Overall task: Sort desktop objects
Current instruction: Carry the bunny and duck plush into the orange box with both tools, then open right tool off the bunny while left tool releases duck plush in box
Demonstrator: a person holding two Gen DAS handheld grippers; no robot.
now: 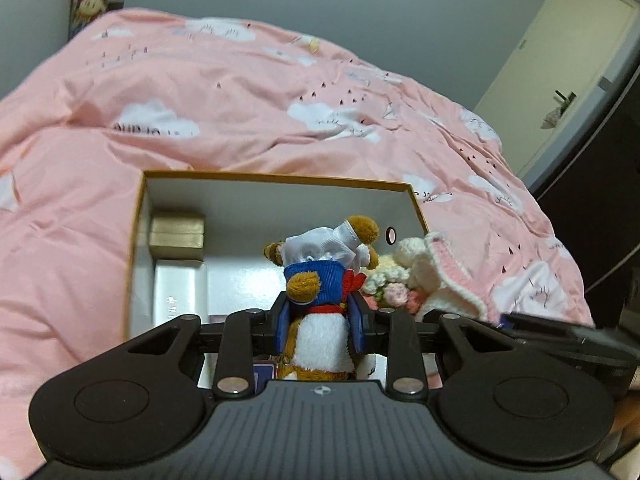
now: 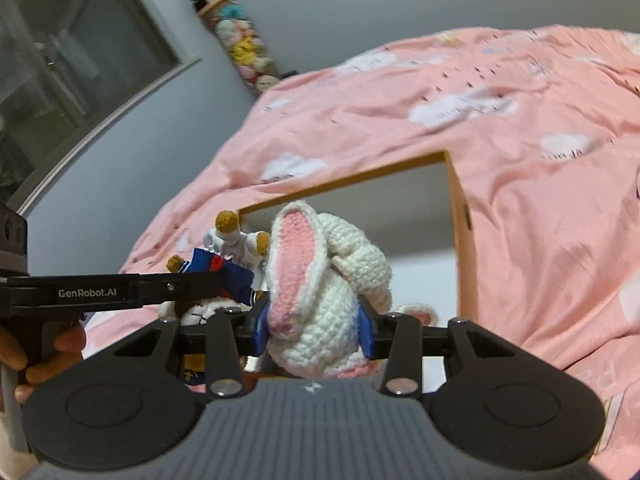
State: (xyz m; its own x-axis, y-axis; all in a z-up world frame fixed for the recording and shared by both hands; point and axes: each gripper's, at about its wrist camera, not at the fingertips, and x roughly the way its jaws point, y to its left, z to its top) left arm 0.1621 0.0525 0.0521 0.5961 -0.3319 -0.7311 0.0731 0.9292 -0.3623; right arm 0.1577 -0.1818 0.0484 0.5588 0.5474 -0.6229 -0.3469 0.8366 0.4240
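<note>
My left gripper (image 1: 320,322) is shut on a small brown-and-white plush bear (image 1: 322,276) in a blue sailor collar and white cap, held upright above the open cardboard box (image 1: 280,179). My right gripper (image 2: 316,330) is shut on a white crocheted rabbit (image 2: 320,280) with pink-lined ears, its blue pads pressing both sides. In the right wrist view the bear (image 2: 228,252) and the left gripper's arm (image 2: 120,290) sit just to the left of the rabbit. In the left wrist view the rabbit (image 1: 440,272) hangs at the box's right wall, beside crocheted flowers (image 1: 390,290).
Inside the box lie a gold case (image 1: 176,232) and a white carton (image 1: 180,292) against its left wall. The box rests on a bed with a pink cloud-print duvet (image 1: 240,92). A column of plush toys (image 2: 240,36) hangs in the wall corner; a door (image 1: 560,60) stands far right.
</note>
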